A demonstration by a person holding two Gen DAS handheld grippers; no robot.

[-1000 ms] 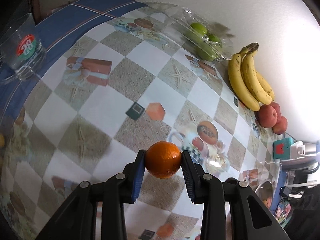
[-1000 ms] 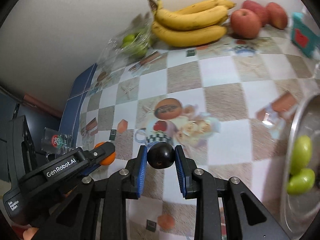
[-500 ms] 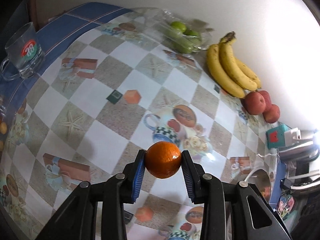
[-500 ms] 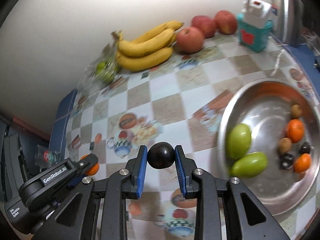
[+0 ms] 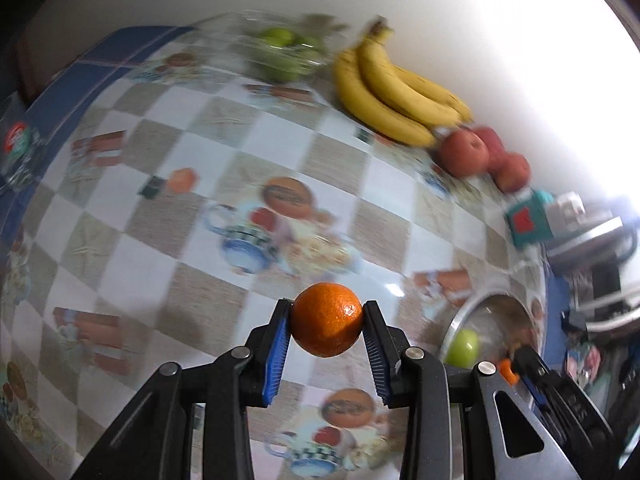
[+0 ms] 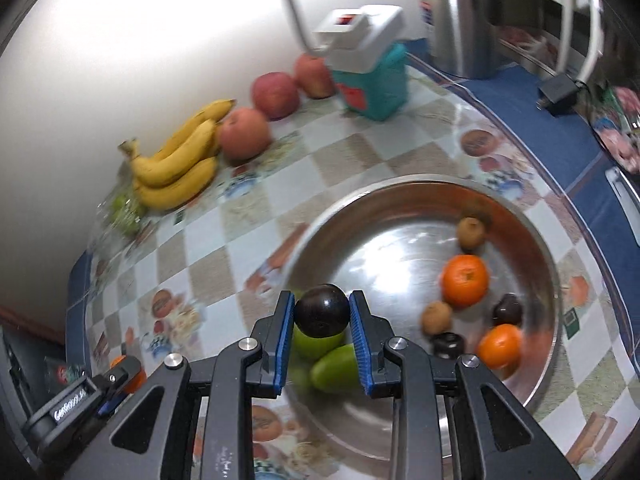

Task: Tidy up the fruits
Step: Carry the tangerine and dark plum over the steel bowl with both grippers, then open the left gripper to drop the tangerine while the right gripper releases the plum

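Note:
My left gripper is shut on an orange, held above the checkered tablecloth. The steel bowl lies to its lower right. My right gripper is shut on a dark plum, hanging over the near left part of the steel bowl. In that bowl lie green mangoes, two oranges, small brown fruits and dark plums. The left gripper's body shows at the lower left of the right wrist view.
Bananas and red apples line the wall, with a bag of green fruit further left. A teal box with a white device, a steel kettle and a charger stand behind the bowl. A glass mug sits far left.
Both grippers have travelled to the right across the table with their fruits still held. The right gripper, earlier over the tablecloth, is now over the bowl; the bowl has come into the left wrist view.

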